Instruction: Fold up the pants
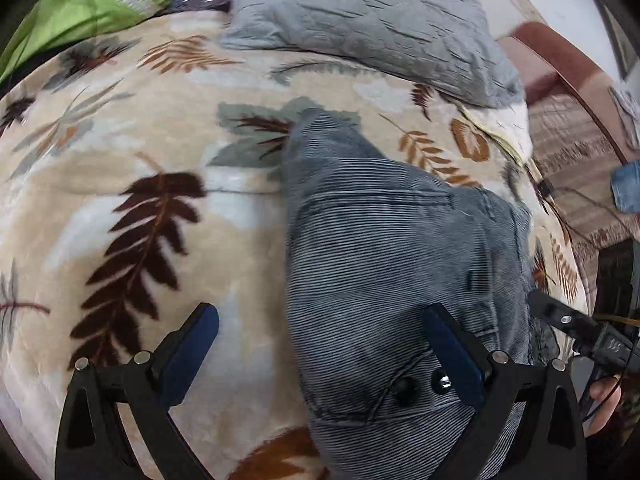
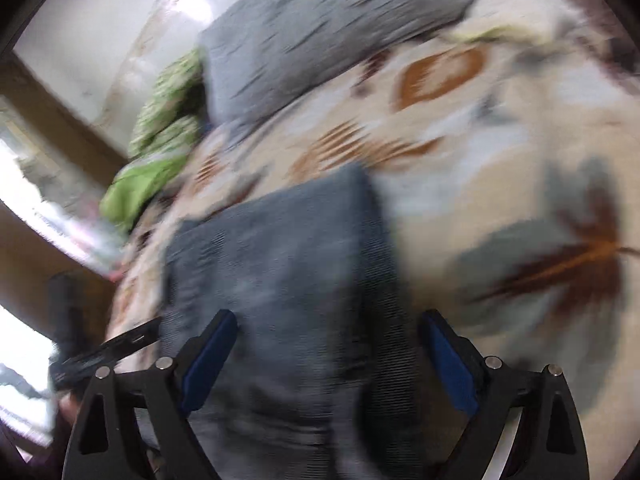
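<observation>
Grey-blue corduroy pants (image 1: pixel 384 248) lie folded into a long stack on a leaf-patterned blanket (image 1: pixel 120 208); a back pocket and a waist button (image 1: pixel 440 381) show near me. My left gripper (image 1: pixel 322 320) is open and empty, its right finger (image 1: pixel 452 352) over the waist end, its left finger over the blanket. In the blurred right wrist view the pants (image 2: pixel 288 264) lie under my right gripper (image 2: pixel 328 328), which is open and empty above them. The other gripper shows at the right edge of the left wrist view (image 1: pixel 576 324).
A grey pillow (image 1: pixel 372 20) lies at the head of the bed, with green bedding (image 1: pixel 80 8) at the far left. The bed's right edge drops to a floor with a rug (image 1: pixel 580 152). A blue cloth (image 1: pixel 626 186) lies there.
</observation>
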`<move>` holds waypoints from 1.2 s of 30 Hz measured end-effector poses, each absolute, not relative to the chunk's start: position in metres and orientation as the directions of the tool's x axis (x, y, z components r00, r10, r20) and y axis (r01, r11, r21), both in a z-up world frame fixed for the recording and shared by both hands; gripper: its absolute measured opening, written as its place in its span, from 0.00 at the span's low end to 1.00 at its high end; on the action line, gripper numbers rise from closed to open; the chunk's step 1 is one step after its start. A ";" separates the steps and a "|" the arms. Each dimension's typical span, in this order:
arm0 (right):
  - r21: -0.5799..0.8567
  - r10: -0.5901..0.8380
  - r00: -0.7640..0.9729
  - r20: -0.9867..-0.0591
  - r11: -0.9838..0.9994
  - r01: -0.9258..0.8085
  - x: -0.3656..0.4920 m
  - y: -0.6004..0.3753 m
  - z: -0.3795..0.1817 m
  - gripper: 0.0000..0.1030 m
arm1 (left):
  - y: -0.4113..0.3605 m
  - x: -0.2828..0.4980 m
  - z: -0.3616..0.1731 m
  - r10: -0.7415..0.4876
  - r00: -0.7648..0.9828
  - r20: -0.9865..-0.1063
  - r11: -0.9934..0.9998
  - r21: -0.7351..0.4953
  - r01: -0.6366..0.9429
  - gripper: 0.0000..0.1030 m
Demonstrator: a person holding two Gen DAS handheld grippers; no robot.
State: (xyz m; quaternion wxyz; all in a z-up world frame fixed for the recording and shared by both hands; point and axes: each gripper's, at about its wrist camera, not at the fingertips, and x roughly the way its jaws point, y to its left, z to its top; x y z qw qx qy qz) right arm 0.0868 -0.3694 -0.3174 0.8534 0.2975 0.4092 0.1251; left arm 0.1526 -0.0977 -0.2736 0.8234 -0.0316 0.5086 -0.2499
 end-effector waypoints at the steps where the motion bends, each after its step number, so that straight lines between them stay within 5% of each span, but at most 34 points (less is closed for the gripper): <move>1: 0.582 0.441 0.631 -0.639 0.813 0.022 0.088 -0.362 -0.316 0.91 | -0.101 0.152 -0.275 -0.460 0.344 -0.818 0.862 -0.318 0.395 0.98; 4: 0.617 0.492 0.626 -0.605 0.787 -0.023 0.088 -0.353 -0.311 0.69 | -0.112 0.150 -0.276 -0.490 0.318 -0.812 0.839 -0.341 0.423 0.81; 7: 0.510 0.419 0.615 -0.668 0.860 -0.032 0.086 -0.342 -0.303 0.46 | -0.111 0.151 -0.272 -0.517 0.310 -0.798 0.826 -0.370 0.425 0.66; 8: 0.523 0.426 0.623 -0.656 0.852 -0.032 0.084 -0.344 -0.301 0.44 | -0.110 0.151 -0.269 -0.525 0.312 -0.792 0.823 -0.378 0.425 0.53; 11: 0.499 0.412 0.655 -0.633 0.864 -0.061 0.081 -0.344 -0.286 0.36 | -0.109 0.152 -0.261 -0.548 0.310 -0.777 0.808 -0.398 0.434 0.37; 16: 0.423 0.383 0.694 -0.610 0.898 -0.123 0.081 -0.328 -0.254 0.33 | -0.112 0.155 -0.239 -0.556 0.328 -0.764 0.797 -0.376 0.474 0.25; 24: 0.391 0.361 0.769 -0.527 0.907 -0.158 0.115 -0.327 -0.211 0.33 | -0.111 0.192 -0.189 -0.525 0.467 -0.711 0.826 -0.293 0.482 0.24; 28: 0.459 0.395 0.750 -0.530 0.878 -0.138 0.162 -0.334 -0.232 0.33 | -0.115 0.231 -0.214 -0.415 0.489 -0.767 0.883 -0.209 0.421 0.24; 30: 0.479 0.404 0.715 -0.570 0.871 -0.110 0.183 -0.333 -0.258 0.33 | -0.119 0.245 -0.238 -0.346 0.478 -0.807 0.908 -0.160 0.387 0.32; 32: 0.482 0.368 0.670 -0.645 0.876 -0.018 0.200 -0.334 -0.289 0.42 | -0.122 0.250 -0.258 -0.251 0.509 -0.823 0.934 -0.069 0.350 0.55; 33: 0.486 0.354 0.668 -0.655 0.874 0.013 0.202 -0.335 -0.297 0.54 | -0.121 0.248 -0.259 -0.225 0.528 -0.819 0.941 -0.042 0.337 0.59; 36: 0.495 0.345 0.675 -0.652 0.868 0.034 0.192 -0.340 -0.297 0.63 | -0.119 0.237 -0.247 -0.185 0.565 -0.804 0.946 0.010 0.324 0.69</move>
